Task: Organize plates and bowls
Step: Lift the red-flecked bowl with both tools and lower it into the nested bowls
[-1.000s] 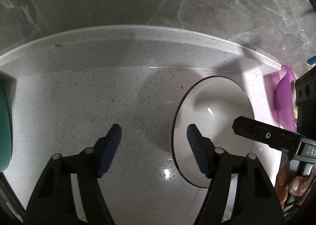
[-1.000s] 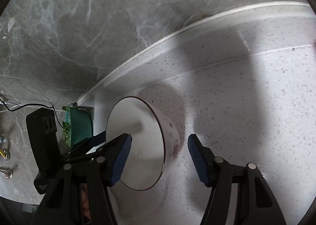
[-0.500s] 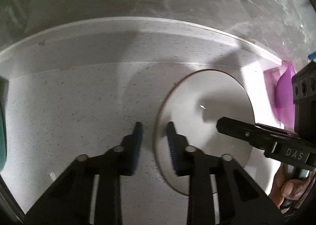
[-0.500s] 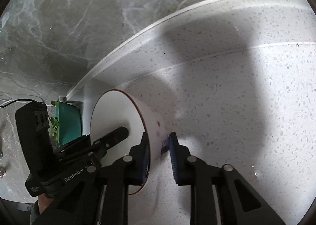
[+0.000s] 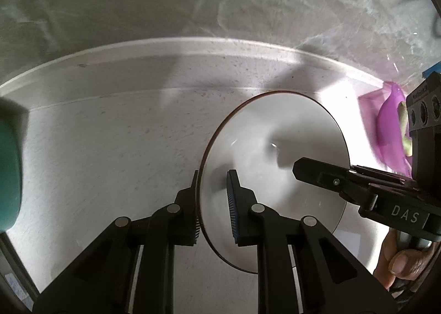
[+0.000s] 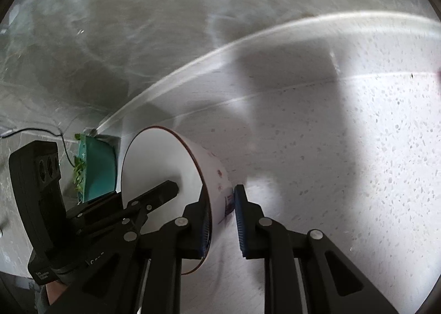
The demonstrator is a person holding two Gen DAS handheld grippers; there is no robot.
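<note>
bowl: white bowl (image 5: 275,154) with a thin dark rim, sitting out on the speckled countertop (image 5: 110,154). Can't tell if it's off the surface yet.

left gripper: left gripper (image 5: 213,203) is clamped on the bowl's left rim, one pad outside, the blue pad inside.

right gripper: right gripper (image 6: 223,220) is pinching the opposite wall, with the jaws still closing that last bit and the wall already caught between the pads.

what changed: a second ago both sets of jaws were wide apart around the rim, and now both are on it. So the grab looks done, and I'd guess the two-handed lift to wherever the bowls go is next.

left view only: a purple container (image 5: 391,132) off to the right, a teal object (image 5: 9,176) at the left edge, plus the person's fingers (image 5: 399,264) on the other handle.

right view only: the bowl's outside wall with small reddish marks and a label, and a teal container (image 6: 100,168) with green leaves beside the backsplash (image 6: 137,38).
</note>
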